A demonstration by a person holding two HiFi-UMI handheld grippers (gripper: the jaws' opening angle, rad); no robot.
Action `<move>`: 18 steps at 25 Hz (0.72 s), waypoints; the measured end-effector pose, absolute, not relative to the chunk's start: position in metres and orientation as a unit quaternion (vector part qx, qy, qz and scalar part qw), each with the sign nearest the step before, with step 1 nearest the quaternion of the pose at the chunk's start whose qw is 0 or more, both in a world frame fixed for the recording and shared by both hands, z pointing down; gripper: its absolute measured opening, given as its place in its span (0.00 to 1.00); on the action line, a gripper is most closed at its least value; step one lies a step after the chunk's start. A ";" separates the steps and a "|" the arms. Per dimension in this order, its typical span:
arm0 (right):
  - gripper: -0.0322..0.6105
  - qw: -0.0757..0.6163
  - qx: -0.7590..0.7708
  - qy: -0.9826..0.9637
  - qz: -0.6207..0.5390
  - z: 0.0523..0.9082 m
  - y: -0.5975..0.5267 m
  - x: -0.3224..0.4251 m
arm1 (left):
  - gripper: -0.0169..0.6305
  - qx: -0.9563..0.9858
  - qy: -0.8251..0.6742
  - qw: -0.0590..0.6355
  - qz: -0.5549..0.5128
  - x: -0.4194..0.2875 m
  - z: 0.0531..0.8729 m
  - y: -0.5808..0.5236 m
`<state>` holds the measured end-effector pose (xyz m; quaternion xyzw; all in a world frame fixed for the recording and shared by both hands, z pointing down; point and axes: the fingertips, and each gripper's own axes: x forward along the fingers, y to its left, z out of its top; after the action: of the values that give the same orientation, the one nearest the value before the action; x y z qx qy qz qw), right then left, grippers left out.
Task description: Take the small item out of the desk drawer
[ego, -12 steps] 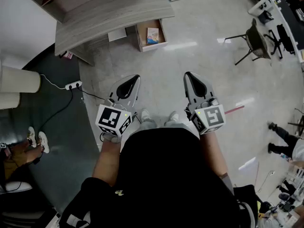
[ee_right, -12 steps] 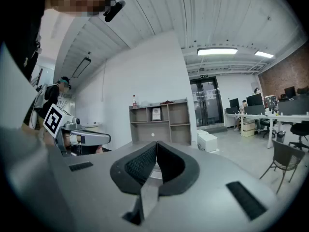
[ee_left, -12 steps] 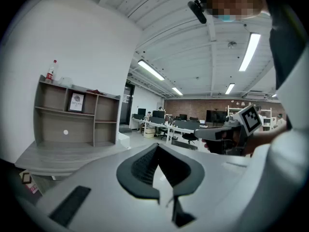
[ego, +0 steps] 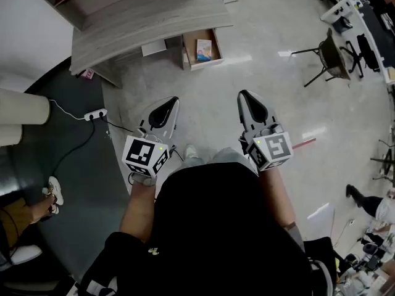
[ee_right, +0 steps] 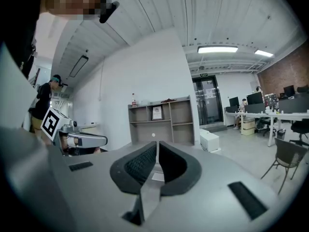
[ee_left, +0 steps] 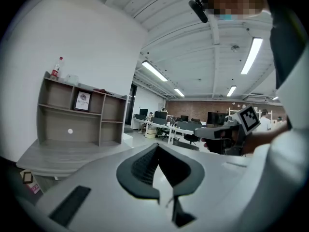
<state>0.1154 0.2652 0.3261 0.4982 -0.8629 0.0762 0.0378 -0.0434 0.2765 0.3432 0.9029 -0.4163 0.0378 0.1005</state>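
The grey wooden desk (ego: 145,22) stands far ahead, at the top of the head view. Its drawer (ego: 188,52) is pulled open over the floor. A small blue and orange item (ego: 203,50) lies inside it. My left gripper (ego: 173,101) and right gripper (ego: 242,95) are held side by side at waist height, well short of the desk. Both are shut with nothing between their jaws. In the left gripper view the left gripper (ee_left: 157,147) has its pads meeting at the tip. The right gripper (ee_right: 156,144) shows the same in its own view.
A shelf unit (ee_left: 77,119) rises behind the desk top. A power strip (ego: 95,113) with its cable lies on the dark mat (ego: 74,159) at left. A black chair (ego: 333,54) stands at right. A white box (ee_right: 210,140) sits on the floor beside the shelves.
The desk and drawer have shifted slightly down and right in the head view. Only one of my shoes shows now. Both grippers stay shut in the same pose.
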 end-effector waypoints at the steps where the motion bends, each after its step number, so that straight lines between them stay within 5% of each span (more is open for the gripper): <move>1: 0.05 0.041 0.501 -0.861 0.074 0.329 0.261 0.111 | 0.04 0.902 -0.417 0.104 0.038 -0.051 0.346 0.272; 18: 0.15 0.066 0.480 -0.859 0.166 0.400 0.072 0.097 | 0.04 0.876 -0.454 0.142 0.077 -0.068 0.385 0.108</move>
<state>0.0972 0.0723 0.3997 0.4799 -0.8589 0.1659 0.0659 -0.0679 0.1085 0.3851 0.8763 -0.4541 0.0765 0.1415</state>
